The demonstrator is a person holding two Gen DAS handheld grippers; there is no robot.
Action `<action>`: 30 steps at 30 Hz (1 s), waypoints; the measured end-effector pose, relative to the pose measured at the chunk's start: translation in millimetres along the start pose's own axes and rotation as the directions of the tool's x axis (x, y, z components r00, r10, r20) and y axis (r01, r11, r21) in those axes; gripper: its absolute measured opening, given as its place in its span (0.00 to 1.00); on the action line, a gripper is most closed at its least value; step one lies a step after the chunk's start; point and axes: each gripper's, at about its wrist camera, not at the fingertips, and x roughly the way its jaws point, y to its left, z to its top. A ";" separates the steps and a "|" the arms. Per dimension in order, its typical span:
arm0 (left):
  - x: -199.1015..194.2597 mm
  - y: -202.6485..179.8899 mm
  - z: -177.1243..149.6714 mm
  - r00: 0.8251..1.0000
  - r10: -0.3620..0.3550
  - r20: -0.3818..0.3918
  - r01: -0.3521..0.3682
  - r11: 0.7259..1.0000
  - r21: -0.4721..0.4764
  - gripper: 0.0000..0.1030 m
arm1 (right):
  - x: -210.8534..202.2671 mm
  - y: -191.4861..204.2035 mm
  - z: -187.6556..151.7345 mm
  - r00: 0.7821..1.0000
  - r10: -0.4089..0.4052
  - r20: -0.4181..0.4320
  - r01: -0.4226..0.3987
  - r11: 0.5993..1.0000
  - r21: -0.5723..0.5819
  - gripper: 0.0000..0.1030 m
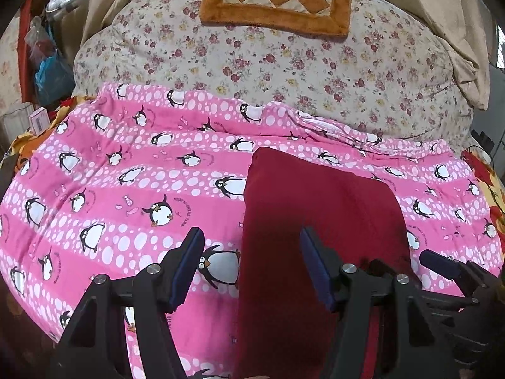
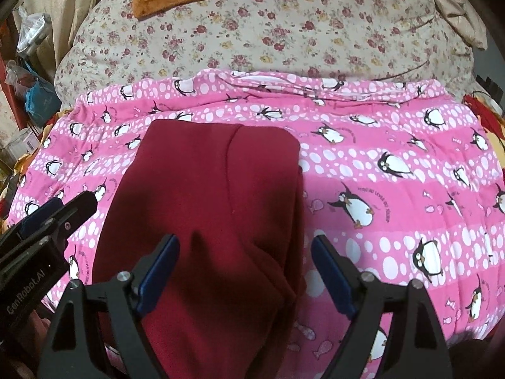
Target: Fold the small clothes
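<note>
The dark red garment (image 2: 205, 221) lies flat on the pink penguin quilt (image 2: 394, 189) on the bed, its long axis running from the bottom of the frame up toward the centre. In the right wrist view the right gripper (image 2: 244, 271) straddles the cloth's near right part, jaws apart, nothing pinched. In the left wrist view the left gripper (image 1: 251, 268) has its jaws apart over the garment's left edge. Both look equally near, so a two-handed pinch seems likely.
</note>
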 end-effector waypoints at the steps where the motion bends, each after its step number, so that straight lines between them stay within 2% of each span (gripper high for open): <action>1: 0.6 0.2 0.1 1.000 0.002 -0.001 -0.002 1.000 0.002 0.41 | 0.4 0.1 0.6 1.000 0.000 -0.001 0.000 1.000 0.001 0.86; 30: 10.0 12.1 -1.4 1.000 0.017 -0.014 -0.017 1.000 -0.008 0.41 | 11.2 12.6 3.1 1.000 -0.001 -0.021 0.000 1.000 -0.022 0.86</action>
